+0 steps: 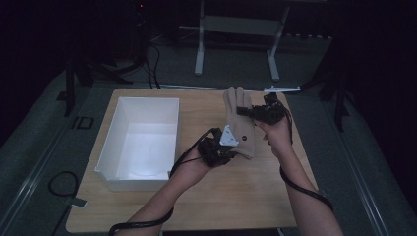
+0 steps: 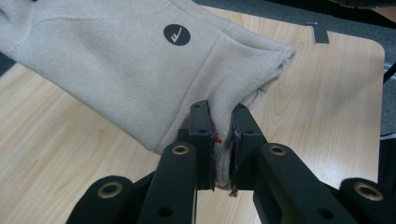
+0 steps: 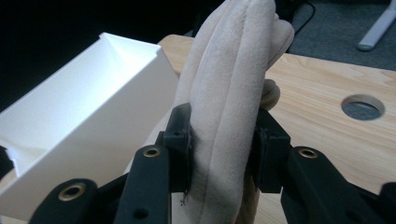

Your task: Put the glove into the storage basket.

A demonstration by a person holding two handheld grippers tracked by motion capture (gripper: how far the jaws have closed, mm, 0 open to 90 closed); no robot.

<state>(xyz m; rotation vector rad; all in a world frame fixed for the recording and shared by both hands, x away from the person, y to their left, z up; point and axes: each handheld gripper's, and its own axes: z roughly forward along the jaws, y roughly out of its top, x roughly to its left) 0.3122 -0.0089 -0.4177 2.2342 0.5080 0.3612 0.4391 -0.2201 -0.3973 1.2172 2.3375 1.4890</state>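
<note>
A beige fleece glove (image 1: pixel 240 122) with a round black logo (image 2: pixel 177 34) hangs stretched between both grippers above the wooden table (image 1: pixel 206 196). My left gripper (image 1: pixel 222 147) is shut on the glove's cuff (image 2: pixel 223 158), the fabric pinched tight between its pads. My right gripper (image 1: pixel 251 112) is shut on the glove's padded fingers (image 3: pixel 224 121), its jaws clamped on either side of them. The glove (image 3: pixel 233 65) stands upright between the right jaws.
An open white box (image 1: pixel 140 142) stands on the left half of the table; its wall (image 3: pixel 70 116) is close beside the glove in the right gripper view. A round hole (image 3: pixel 363 106) is cut in the tabletop. Desk legs (image 1: pixel 199 54) stand beyond the far edge.
</note>
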